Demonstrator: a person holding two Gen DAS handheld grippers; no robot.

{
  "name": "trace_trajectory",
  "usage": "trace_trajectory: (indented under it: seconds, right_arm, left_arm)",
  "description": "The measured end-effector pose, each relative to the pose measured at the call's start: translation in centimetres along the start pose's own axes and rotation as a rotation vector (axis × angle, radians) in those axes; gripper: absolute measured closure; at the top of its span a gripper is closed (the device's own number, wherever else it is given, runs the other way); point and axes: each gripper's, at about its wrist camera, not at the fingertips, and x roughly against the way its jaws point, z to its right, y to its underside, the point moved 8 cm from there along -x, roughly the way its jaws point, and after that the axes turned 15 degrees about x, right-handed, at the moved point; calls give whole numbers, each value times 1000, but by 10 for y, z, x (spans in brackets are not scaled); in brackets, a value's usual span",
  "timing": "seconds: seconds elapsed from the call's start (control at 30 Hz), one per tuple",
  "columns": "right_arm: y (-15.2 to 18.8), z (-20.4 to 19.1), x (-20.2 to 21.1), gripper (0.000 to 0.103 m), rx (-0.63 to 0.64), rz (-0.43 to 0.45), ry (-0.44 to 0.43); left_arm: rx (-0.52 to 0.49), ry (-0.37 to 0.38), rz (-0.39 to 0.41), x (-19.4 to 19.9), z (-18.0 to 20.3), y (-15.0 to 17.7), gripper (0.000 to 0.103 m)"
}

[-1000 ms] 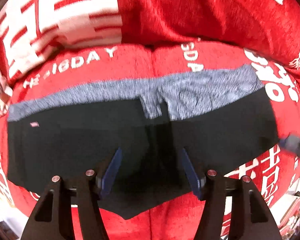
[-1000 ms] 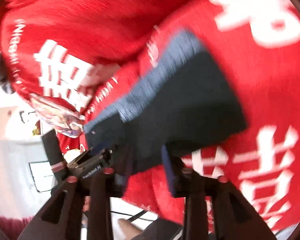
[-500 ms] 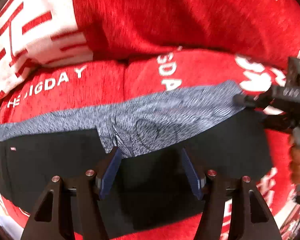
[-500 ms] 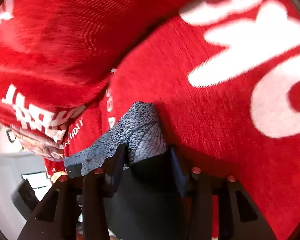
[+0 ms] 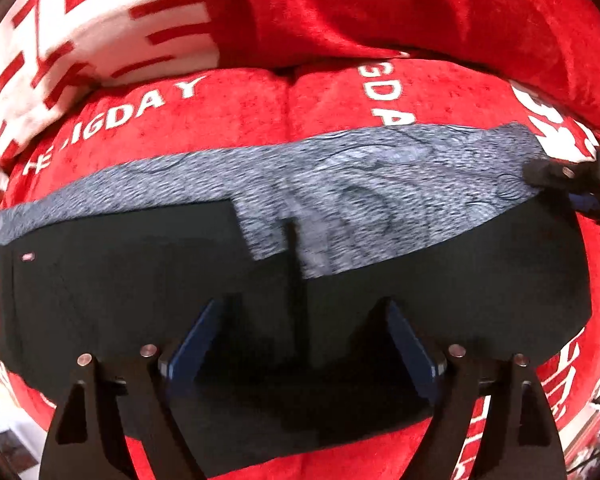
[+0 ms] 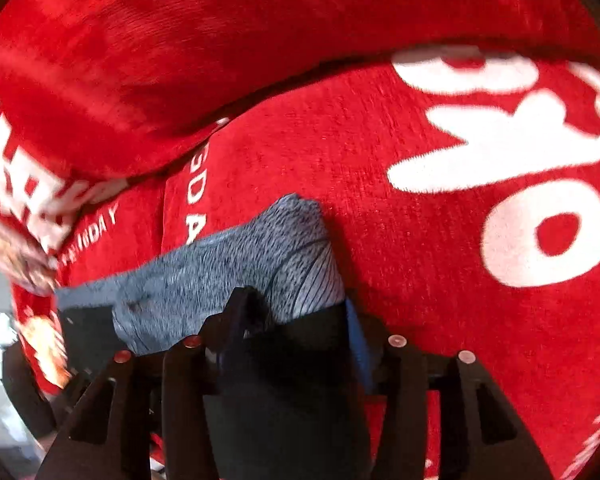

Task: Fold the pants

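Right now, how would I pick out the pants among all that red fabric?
Start at the red cover with white lettering that spreads over the whole cushioned surface. Lying flat across its middle is the one dark garment, the pants. They stand out as mostly black, with a speckled grey waistband along the far edge and a tiny pale tag near one end.

This looks like a living room in a home. A sofa (image 5: 260, 120) fills both views, covered in a plush red throw with white lettering, 2 seat cushions meeting at a seam and a back cushion (image 5: 380, 8) rising behind them.
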Motion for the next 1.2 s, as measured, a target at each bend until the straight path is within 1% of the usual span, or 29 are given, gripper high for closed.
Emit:
trace_trajectory:
  seconds: [0.03,0.13,0.23,0.27,0.3,0.4,0.47,0.57,0.63,0.83,0.9,0.93,0.97,1.0,1.07,1.2]
  right_arm:
    - [3,-3,8,50,28,4,28]
    - [12,-13,34,48,78,31,73]
    - [20,-26,54,34,97,54,78]
    - [24,-35,59,31,110,57,73]
    - [26,-42,59,30,123,53,68]
    - [34,-67,49,25,163,15,54]
    - [39,-83,29,24,174,-22,54]
    - [51,-85,11,24,170,-55,82]
    - [53,-88,10,22,181,-49,111]
    - [59,-89,7,16,188,-88,128]
    - [61,-90,1,14,184,-128,136]
    - [63,-91,-1,9,180,-148,141]
    - [64,-93,-4,2,175,-174,125]
    - [67,-99,-7,2,170,-205,83]
    - [66,-108,-4,2,175,-207,60]
    - [74,-140,-3,2,201,-218,3]
  left_arm:
    - [4,-4,-3,2,-5,0,17]
    - [21,-12,-10,9,-20,3,17]
    - [33,-26,-17,15,-32,7,17]
    - [36,-28,-20,16,-35,8,17]
    - [40,-31,-21,17,-38,9,17]
    - [47,-35,-22,20,-45,13,17]
    - [50,-40,-25,22,-51,16,17]
    - [58,-48,-30,20,-59,17,17]
    - [66,-45,-35,21,-65,18,17]
    - [93,-36,-34,27,-82,20,17]
    - [103,-28,-30,31,-87,19,17]
    - [106,-26,-28,33,-90,20,17]
    - [111,-24,-25,35,-93,20,17]
    - [116,-21,-24,37,-98,20,17]
    - [130,-16,-23,39,-106,21,17]
    - [172,-19,-22,41,-132,23,17]
